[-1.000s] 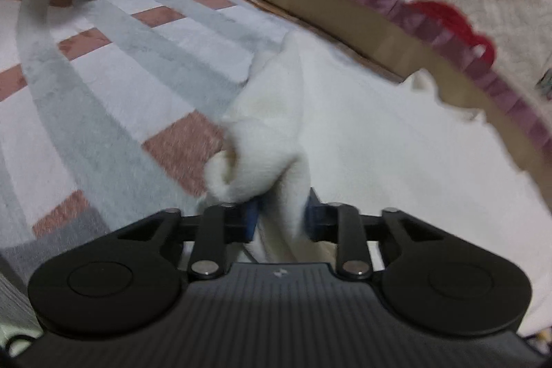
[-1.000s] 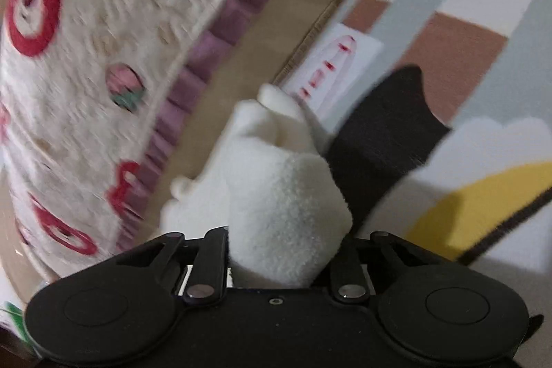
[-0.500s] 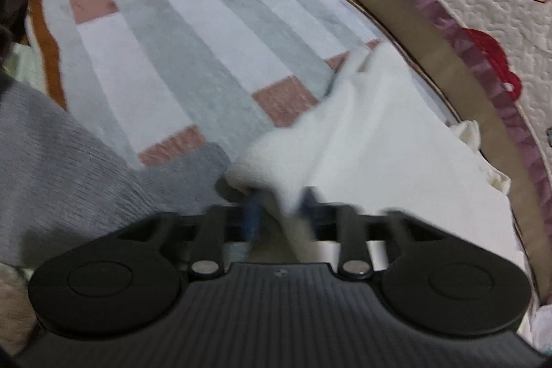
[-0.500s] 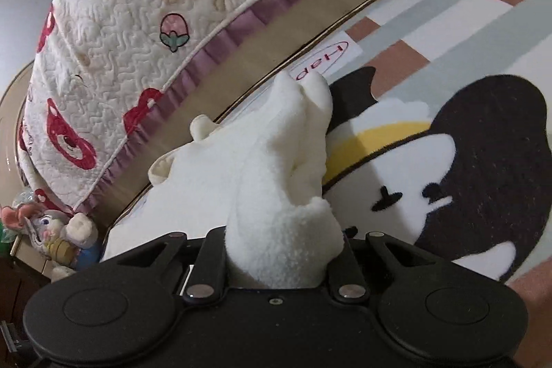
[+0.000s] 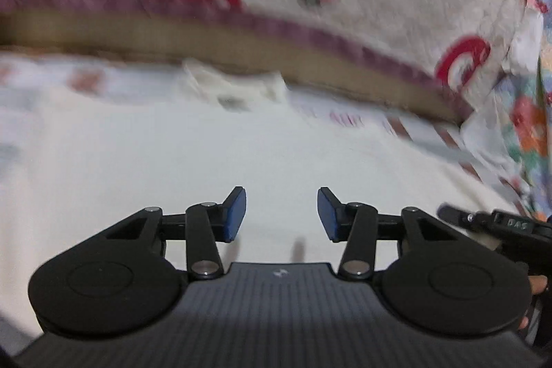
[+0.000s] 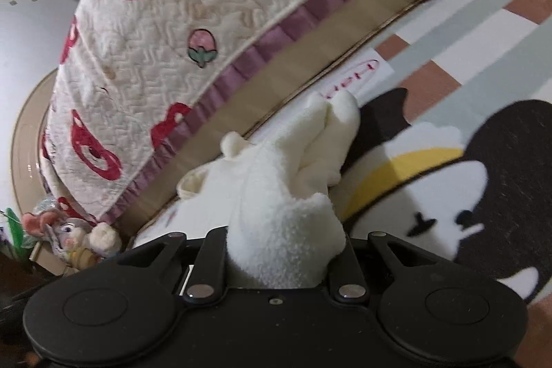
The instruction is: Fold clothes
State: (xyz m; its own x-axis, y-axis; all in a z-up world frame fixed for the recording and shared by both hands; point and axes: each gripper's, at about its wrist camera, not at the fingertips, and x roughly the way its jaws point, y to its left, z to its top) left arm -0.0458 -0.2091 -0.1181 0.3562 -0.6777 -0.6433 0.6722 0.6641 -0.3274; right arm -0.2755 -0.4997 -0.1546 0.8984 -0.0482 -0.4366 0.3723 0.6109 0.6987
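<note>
A white fleece garment (image 5: 172, 161) lies spread over the rug in front of the bed, blurred in the left wrist view. My left gripper (image 5: 281, 212) hovers over it with blue pads (image 5: 234, 216) apart; its jaws are closing and nothing is between them. My right gripper (image 6: 283, 250) is shut on a bunched fold of the same white fleece garment (image 6: 276, 168), which rises thickly out of the jaws and hides the pads. From there the fleece trails away toward the bed's edge. A black part of the other hand-held tool (image 5: 500, 226) shows at the right of the left wrist view.
The bed's quilted cover (image 6: 155, 40), with red bears and a purple frill, hangs close behind the garment. A checked rug with a black, white and yellow cartoon figure (image 6: 483, 178) lies to the right. Plush toys (image 6: 79, 237) sit at the far left, and floral cloth (image 5: 528, 126) hangs at the right.
My left gripper let go of the white fleece, opened, and swung fast to face the bed. My right gripper kept its hold and rolled, then stayed nearly still.
</note>
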